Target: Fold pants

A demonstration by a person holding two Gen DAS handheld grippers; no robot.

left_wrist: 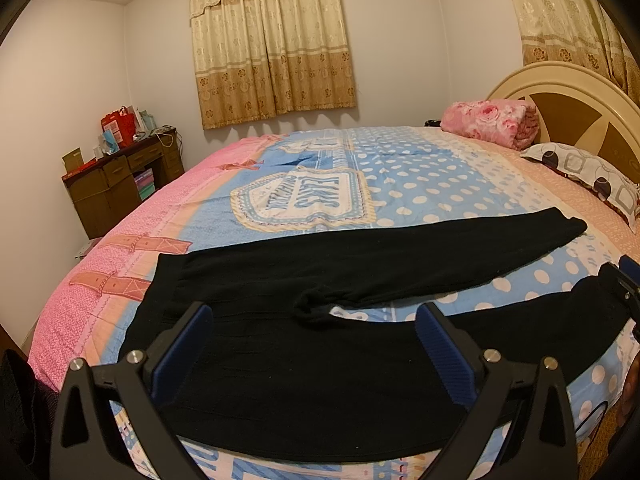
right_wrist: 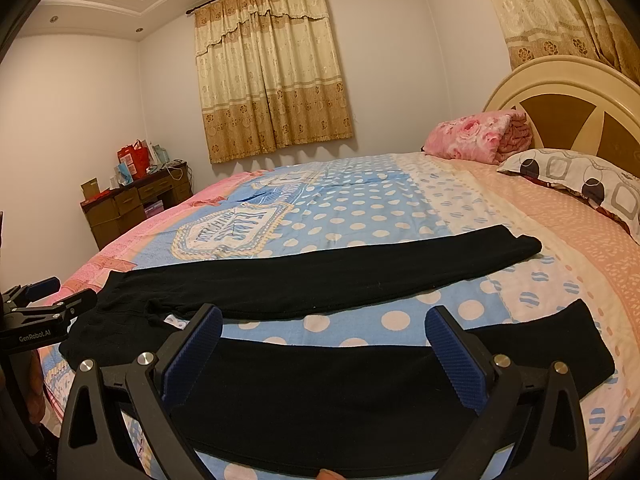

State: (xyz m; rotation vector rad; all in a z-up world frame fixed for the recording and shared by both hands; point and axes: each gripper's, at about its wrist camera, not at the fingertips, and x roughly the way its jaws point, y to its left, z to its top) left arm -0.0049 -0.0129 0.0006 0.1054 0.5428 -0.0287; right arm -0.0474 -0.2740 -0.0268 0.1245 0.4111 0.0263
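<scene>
Black pants point(left_wrist: 304, 376) lie spread flat on the bed, waist at the left, two legs running right with a gap between them. My left gripper point(left_wrist: 316, 320) is open above the near leg close to the crotch. My right gripper point(right_wrist: 324, 322) is open above the near leg point(right_wrist: 320, 392) further toward its cuff point(right_wrist: 580, 344). The far leg point(right_wrist: 360, 268) lies stretched behind. The left gripper also shows at the left edge of the right wrist view point(right_wrist: 56, 300). The right gripper also shows at the right edge of the left wrist view point(left_wrist: 628, 280).
The bed has a blue, pink and polka-dot cover point(left_wrist: 420, 184). A patterned pillow point(right_wrist: 580, 180) and a rolled pink floral blanket point(right_wrist: 476, 136) lie by the headboard point(right_wrist: 568, 108). A cluttered brown desk point(right_wrist: 132, 200) stands at the far left wall.
</scene>
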